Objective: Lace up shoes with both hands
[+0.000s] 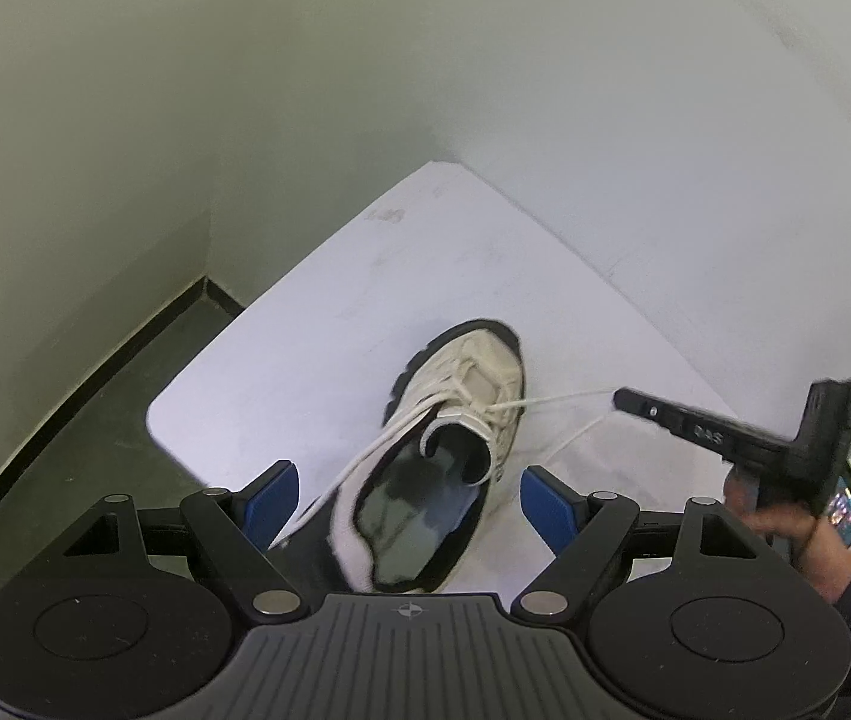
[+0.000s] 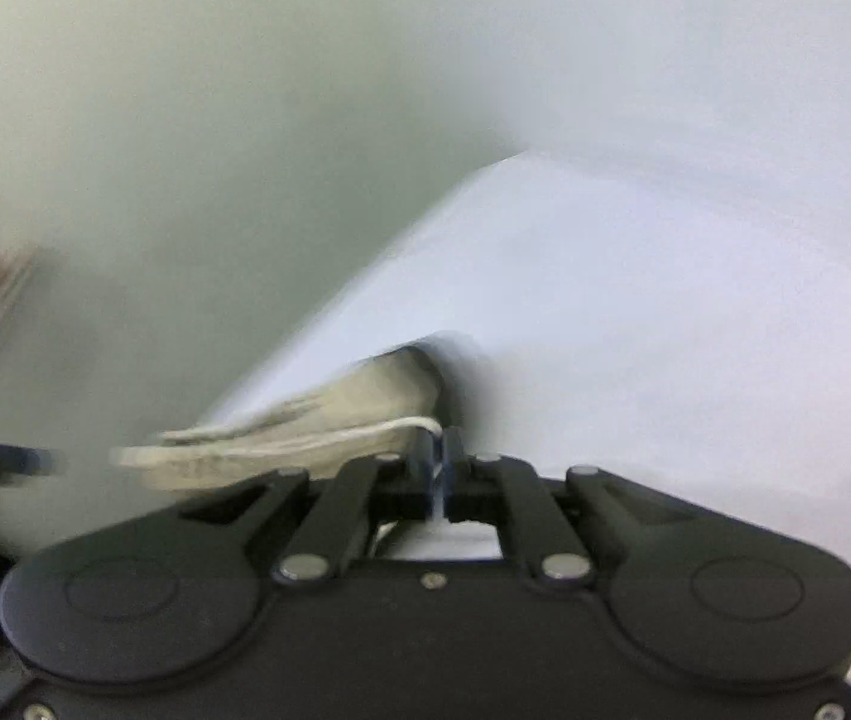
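With the right gripper (image 2: 441, 450) clamped on the lace (image 2: 359, 433) at frame centre and the left gripper (image 1: 406, 501) wide above the shoe (image 1: 455, 420), a steady, level pull suits best.

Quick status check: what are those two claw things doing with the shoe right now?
Left gripper open, empty, above the shoe. Right gripper shut on one lace end, pulled out sideways. Other lace end loose. Nothing in the way.

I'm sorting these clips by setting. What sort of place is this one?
Probably a bare indoor recording corner rather than a lived-in room: a white table pushed against plain pale walls, dark floor with black skirting, and only a single beige shoe on the table.
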`<state>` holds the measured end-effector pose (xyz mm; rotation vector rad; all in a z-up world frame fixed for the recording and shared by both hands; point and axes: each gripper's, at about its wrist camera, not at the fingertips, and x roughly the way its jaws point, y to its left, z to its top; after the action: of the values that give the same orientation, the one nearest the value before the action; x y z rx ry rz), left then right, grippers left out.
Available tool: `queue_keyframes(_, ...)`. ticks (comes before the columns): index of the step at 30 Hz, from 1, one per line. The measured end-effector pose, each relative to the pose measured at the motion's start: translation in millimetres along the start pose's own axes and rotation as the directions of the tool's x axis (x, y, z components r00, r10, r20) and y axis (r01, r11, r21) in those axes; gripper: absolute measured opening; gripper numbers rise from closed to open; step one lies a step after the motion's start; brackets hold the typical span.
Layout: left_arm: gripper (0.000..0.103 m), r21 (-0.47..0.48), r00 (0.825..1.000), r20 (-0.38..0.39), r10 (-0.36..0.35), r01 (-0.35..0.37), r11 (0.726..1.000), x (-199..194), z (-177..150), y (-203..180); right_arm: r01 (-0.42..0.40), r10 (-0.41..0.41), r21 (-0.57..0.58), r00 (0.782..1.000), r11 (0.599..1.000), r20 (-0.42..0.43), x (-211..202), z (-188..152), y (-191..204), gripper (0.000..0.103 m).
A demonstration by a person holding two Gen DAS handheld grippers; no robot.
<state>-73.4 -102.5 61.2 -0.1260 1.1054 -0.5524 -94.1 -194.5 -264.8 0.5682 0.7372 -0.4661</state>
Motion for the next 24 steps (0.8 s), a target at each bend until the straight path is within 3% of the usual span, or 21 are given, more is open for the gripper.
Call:
queue_keyframes(2,0.076,-0.001,1.000,-0.004,-0.002,0.002,1.000,4,1,-9,0.056,-0.059,-0.085,0.998,0.995,-0.029,1,7,-3,0.015)
queue_keyframes(4,0.076,0.003,1.000,-0.017,0.006,-0.006,1.000,8,0,-12,0.063,-0.072,-0.164,0.996,0.984,-0.052,2,6,-4,0.018)
queue_keyframes(6,0.076,0.006,0.999,-0.037,0.022,-0.022,1.000,10,-2,-18,0.066,-0.084,-0.231,0.994,0.971,-0.069,2,5,-3,0.028)
queue_keyframes(9,0.076,0.001,0.998,-0.044,0.034,-0.034,0.999,10,-4,-20,-0.027,-0.004,-0.307,0.995,0.951,-0.098,-6,-11,3,0.038)
queue_keyframes(11,0.076,0.001,0.998,-0.053,0.046,-0.046,0.999,12,-7,-21,-0.116,0.073,-0.362,0.989,0.925,-0.132,-10,-23,6,0.054)
queue_keyframes(14,0.076,0.015,0.996,-0.068,0.063,-0.062,0.998,16,-11,-24,-0.226,0.153,-0.491,0.971,0.842,-0.185,-2,-30,25,0.056)
queue_keyframes(18,0.075,0.024,0.992,-0.076,0.101,-0.099,0.995,23,-15,-29,-0.341,0.178,-0.656,0.936,0.673,-0.304,24,-45,53,0.056)
queue_keyframes(21,0.066,0.029,0.989,-0.092,0.111,-0.109,0.994,32,-18,-35,-0.409,0.182,-0.743,0.910,0.530,-0.372,42,-57,70,0.056)
queue_keyframes(24,0.048,0.051,0.988,-0.098,0.118,-0.114,0.992,39,-19,-40,-0.452,0.206,-0.760,0.891,0.466,-0.404,52,-62,77,0.054)
